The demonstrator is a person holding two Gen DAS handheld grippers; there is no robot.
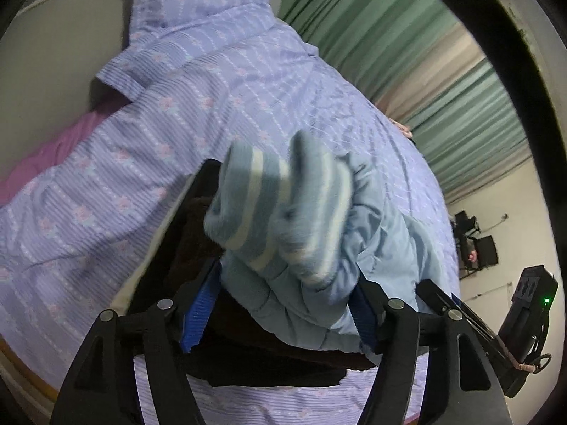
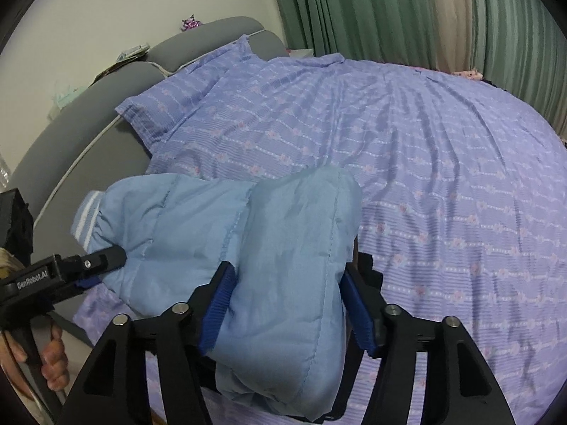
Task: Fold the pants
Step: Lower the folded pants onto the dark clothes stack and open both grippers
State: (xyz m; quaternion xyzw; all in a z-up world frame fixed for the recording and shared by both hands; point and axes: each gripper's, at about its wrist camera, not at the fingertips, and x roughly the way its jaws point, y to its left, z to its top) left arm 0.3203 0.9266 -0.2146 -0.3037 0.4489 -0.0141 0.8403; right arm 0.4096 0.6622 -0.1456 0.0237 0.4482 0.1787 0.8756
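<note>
The pants point(image 2: 276, 269) are light blue, padded and quilted, with striped ribbed cuffs point(image 1: 280, 212). They are bunched and held up above the bed by both grippers. My left gripper point(image 1: 287, 304) is shut on the cuff end of the pants point(image 1: 375, 248); the striped cuffs stick out past its blue pads point(image 1: 198, 308). My right gripper point(image 2: 283, 304) is shut on a thick folded part of the pants. The left gripper point(image 2: 88, 269) also shows in the right wrist view, at the left, gripping near a striped cuff point(image 2: 86, 217).
A bed with a lilac patterned cover point(image 2: 443, 177) lies under the pants, with a pillow point(image 2: 198, 88) and grey headboard point(image 2: 81, 131) at the far side. Green curtains point(image 2: 389, 10) hang behind. A dark cloth point(image 1: 255, 364) lies below the left gripper.
</note>
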